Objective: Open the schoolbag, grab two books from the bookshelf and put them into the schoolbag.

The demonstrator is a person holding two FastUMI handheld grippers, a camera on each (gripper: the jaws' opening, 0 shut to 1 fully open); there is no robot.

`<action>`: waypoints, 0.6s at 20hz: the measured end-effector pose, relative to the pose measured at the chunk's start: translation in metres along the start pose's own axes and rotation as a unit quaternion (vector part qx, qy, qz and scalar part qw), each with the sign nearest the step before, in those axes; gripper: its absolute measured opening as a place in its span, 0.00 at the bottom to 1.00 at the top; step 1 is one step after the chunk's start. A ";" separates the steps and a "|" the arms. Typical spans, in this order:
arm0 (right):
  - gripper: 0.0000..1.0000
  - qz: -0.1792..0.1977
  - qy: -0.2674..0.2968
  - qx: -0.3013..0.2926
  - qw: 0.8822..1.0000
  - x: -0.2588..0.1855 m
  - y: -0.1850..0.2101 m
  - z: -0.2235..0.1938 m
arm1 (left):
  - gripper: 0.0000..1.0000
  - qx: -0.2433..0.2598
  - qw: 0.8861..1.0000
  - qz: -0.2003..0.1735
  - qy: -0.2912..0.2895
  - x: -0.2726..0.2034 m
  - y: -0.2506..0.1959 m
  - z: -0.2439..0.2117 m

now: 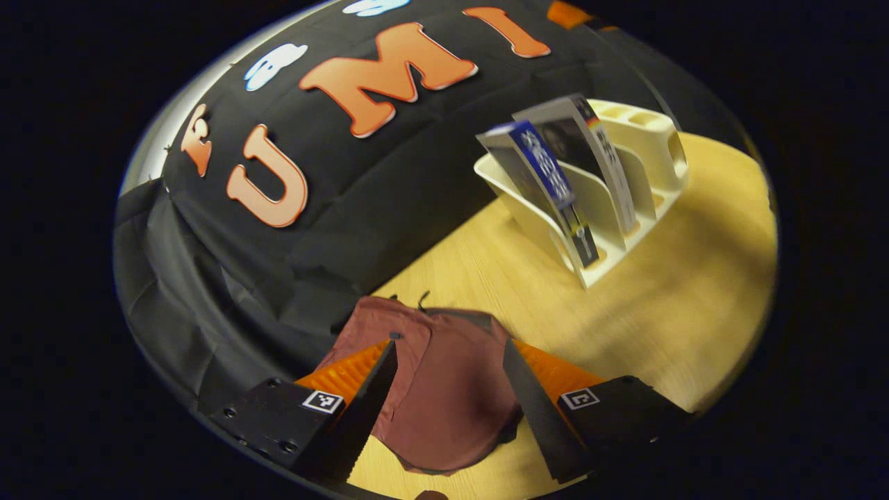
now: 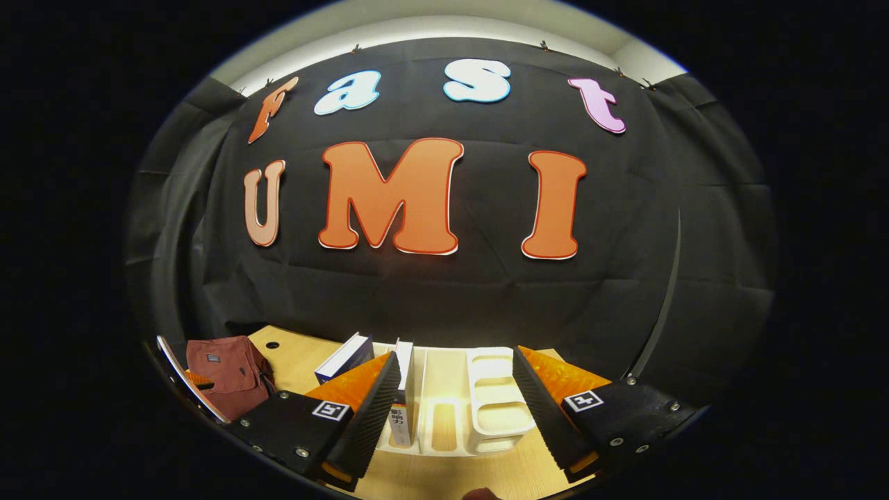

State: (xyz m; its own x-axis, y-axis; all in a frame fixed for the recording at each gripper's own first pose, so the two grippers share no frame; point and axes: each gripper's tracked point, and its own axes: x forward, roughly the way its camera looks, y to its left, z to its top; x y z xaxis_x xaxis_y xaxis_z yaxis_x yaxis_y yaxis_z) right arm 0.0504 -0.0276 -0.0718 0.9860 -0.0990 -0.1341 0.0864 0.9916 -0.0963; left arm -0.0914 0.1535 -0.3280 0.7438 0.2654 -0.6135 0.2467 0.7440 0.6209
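In the left gripper view the left gripper (image 1: 450,389) is seen with its jaws spread wide, nothing held between them; the ribbed inner faces are turned toward each other, and square printed markers are carried on the blocky mounts. Between and just beyond the fingers the bag (image 1: 444,389) lies on the table (image 1: 694,312): a soft, maroon fabric shape, slumped and creased, with a small zipper pull seen at its far edge. Further off to the right the shelf (image 1: 625,201) stands, a cream plastic rack with curved dividers, and two books (image 1: 555,187) are leaned in its slots (glossy covers, one blue-spined).

In the right gripper view the right gripper (image 2: 455,406) is likewise held apart and empty. Just beyond it the shelf (image 2: 472,403) is seen end-on, its open compartments smooth and rounded; the books (image 2: 389,375) are partly covered by the left-hand finger. The bag (image 2: 226,375) rests well to the left, near a small round hole in the tabletop.

The table (image 2: 298,354) is of pale wood grain. Creased black cloth is hung behind it.
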 end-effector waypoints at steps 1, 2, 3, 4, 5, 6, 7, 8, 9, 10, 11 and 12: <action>0.96 -0.003 0.002 -0.001 1.000 0.001 -0.004 -0.001 | 0.98 0.010 1.000 -0.003 0.013 0.005 -0.008 -0.012; 0.96 -0.005 0.003 -0.001 1.000 0.001 -0.006 -0.004 | 0.98 0.017 1.000 -0.008 0.025 0.007 -0.014 -0.022; 0.96 -0.005 0.004 -0.002 1.000 0.001 -0.007 -0.005 | 0.98 0.023 0.999 -0.013 0.035 0.010 -0.021 -0.030; 0.96 -0.006 0.005 -0.003 1.000 0.001 -0.009 -0.007 | 0.98 0.031 0.998 -0.014 0.047 0.012 -0.025 -0.042; 0.96 -0.005 0.007 -0.004 1.000 0.001 -0.009 -0.008 | 0.98 0.039 0.997 -0.016 0.057 0.012 -0.029 -0.049; 0.96 -0.003 0.009 -0.004 1.000 0.000 -0.009 -0.010 | 0.98 0.043 0.997 -0.016 0.068 0.012 -0.031 -0.058; 0.96 -0.002 0.009 -0.005 1.000 -0.001 -0.009 -0.011 | 0.98 0.047 0.996 -0.014 0.076 0.014 -0.032 -0.064; 0.96 -0.002 0.009 -0.005 1.000 -0.001 -0.009 -0.012 | 0.98 0.050 0.995 -0.008 0.080 0.015 -0.031 -0.070; 0.96 -0.001 0.009 -0.005 1.000 -0.001 -0.009 -0.012 | 0.98 0.054 0.995 -0.001 0.085 0.017 -0.030 -0.073; 0.96 0.002 0.010 -0.003 1.000 -0.001 -0.008 -0.013 | 0.97 0.058 0.994 0.005 0.090 0.017 -0.030 -0.080; 0.96 0.003 0.009 -0.002 1.000 -0.001 -0.007 -0.012 | 0.97 0.059 0.994 0.002 0.094 0.019 -0.033 -0.083; 0.96 0.004 0.009 -0.002 1.000 -0.001 -0.007 -0.013 | 0.98 0.059 0.993 -0.001 0.099 0.018 -0.037 -0.088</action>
State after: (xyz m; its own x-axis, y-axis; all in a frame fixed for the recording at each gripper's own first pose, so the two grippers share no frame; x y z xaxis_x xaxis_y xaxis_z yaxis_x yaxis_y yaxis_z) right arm 0.0468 -0.0358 -0.0841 0.9840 -0.0923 -0.1524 0.0776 0.9920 -0.0997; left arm -0.1415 0.1844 -0.4053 0.6095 0.3889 -0.6909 0.3274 0.6701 0.6661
